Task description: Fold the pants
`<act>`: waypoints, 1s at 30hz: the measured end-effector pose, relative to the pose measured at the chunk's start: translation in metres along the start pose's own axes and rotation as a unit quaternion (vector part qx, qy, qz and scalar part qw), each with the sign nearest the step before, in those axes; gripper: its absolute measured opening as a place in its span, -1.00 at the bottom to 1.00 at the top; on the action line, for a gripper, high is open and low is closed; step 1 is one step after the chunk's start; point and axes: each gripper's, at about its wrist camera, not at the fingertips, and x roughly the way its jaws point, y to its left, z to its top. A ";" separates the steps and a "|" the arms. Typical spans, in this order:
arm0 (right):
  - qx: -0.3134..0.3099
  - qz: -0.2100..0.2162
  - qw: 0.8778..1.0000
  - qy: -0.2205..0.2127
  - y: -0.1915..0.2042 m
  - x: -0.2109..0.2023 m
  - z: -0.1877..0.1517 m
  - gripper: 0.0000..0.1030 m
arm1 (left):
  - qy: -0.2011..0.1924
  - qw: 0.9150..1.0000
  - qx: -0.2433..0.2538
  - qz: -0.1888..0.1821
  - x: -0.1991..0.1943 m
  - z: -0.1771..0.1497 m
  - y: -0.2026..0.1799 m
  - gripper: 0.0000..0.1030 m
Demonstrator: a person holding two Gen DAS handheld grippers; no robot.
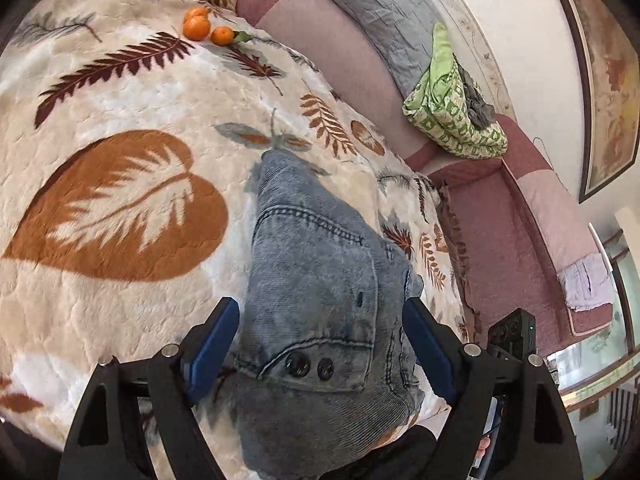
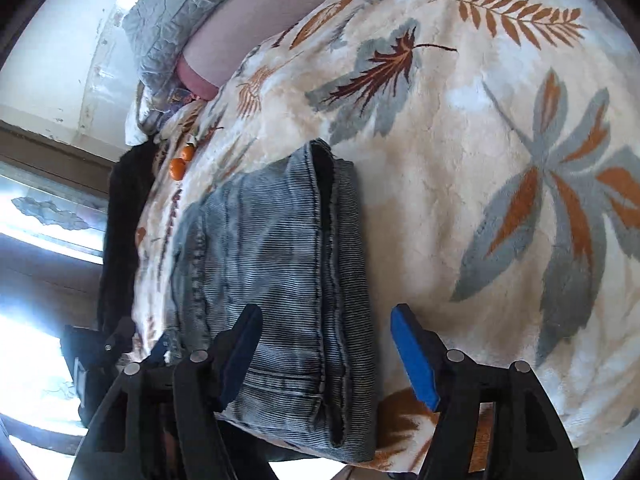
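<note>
- We work over a bed covered by a cream plush blanket (image 1: 132,92) printed with rust, brown and grey leaves.
- Beyond it runs a pink upholstered surround (image 1: 344,60) with a grey quilted cover (image 1: 372,4); a framed picture (image 1: 604,80) hangs on the pale wall.
- We can read no brand, label or writing anywhere.
- The denim pants (image 1: 316,280) lie folded into a compact stack on the blanket, near its edge; two dark buttons show on a pocket.
- Our left gripper (image 1: 320,344) stands wide, its blue pads either side of the stack without pressing it.
- Our right gripper (image 2: 326,352) is also spread, one pad over the denim, the other above bare blanket, holding nothing.
- Three tangerines (image 1: 204,28) sit well apart from the pants.
- A green patterned cloth (image 1: 452,108) is bundled on the surround.
</note>
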 end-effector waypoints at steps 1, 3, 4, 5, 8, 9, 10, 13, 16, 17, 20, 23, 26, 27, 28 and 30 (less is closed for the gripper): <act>-0.002 0.008 1.000 0.007 0.002 0.002 0.002 0.36 | 0.011 1.000 -0.001 -0.012 0.006 0.005 0.000 0.63; -0.004 0.022 0.999 0.026 0.004 0.013 0.005 0.51 | 0.026 1.000 -0.009 -0.006 0.021 0.011 0.003 0.68; 0.000 0.023 0.999 0.026 0.004 0.019 0.007 0.55 | 0.024 1.000 -0.006 0.001 0.026 0.012 0.006 0.71; 0.007 0.023 0.999 0.024 0.003 0.023 0.008 0.57 | 0.033 0.999 -0.005 0.003 0.033 0.012 0.009 0.71; 0.011 0.035 0.999 0.020 0.002 0.025 0.007 0.60 | 0.038 0.999 -0.010 -0.002 0.039 0.007 0.017 0.70; 0.006 0.034 0.999 0.021 0.003 0.025 0.007 0.60 | 0.038 0.999 0.003 0.005 0.039 0.006 0.013 0.70; 0.005 0.031 0.999 0.021 0.004 0.025 0.007 0.60 | 0.036 0.999 0.017 0.015 0.040 0.003 0.009 0.70; -0.003 0.010 1.000 0.025 0.010 0.026 0.007 0.60 | 0.028 0.996 0.066 0.049 0.043 -0.005 -0.003 0.70; -0.035 -0.031 0.998 0.029 0.022 0.036 0.007 0.60 | 0.027 0.992 0.097 0.071 0.043 -0.009 -0.010 0.63; -0.044 -0.048 0.997 0.027 0.025 0.039 0.005 0.60 | 0.027 0.991 0.105 0.078 0.043 -0.010 -0.011 0.51; -0.083 -0.103 0.991 0.018 0.040 0.045 -0.001 0.52 | 0.023 0.985 0.135 0.102 0.042 -0.013 -0.015 0.16; -0.102 -0.115 0.988 0.004 0.050 0.039 -0.009 -0.09 | 0.007 0.971 0.193 0.138 0.039 -0.021 -0.027 -0.17; -0.124 -0.126 0.984 0.000 0.059 0.034 -0.015 -0.35 | -0.009 0.956 0.241 0.165 0.038 -0.030 -0.040 -0.31; -0.124 -0.123 0.985 -0.004 0.060 0.033 -0.016 -0.37 | -0.015 0.954 0.249 0.170 0.036 -0.031 -0.043 -0.34; -0.124 -0.119 0.985 -0.009 0.060 0.030 -0.016 -0.41 | -0.019 0.951 0.255 0.172 0.034 -0.031 -0.046 -0.38; -0.124 -0.106 0.986 -0.023 0.065 0.021 -0.019 -0.43 | -0.028 0.946 0.271 0.174 0.029 -0.031 -0.054 -0.41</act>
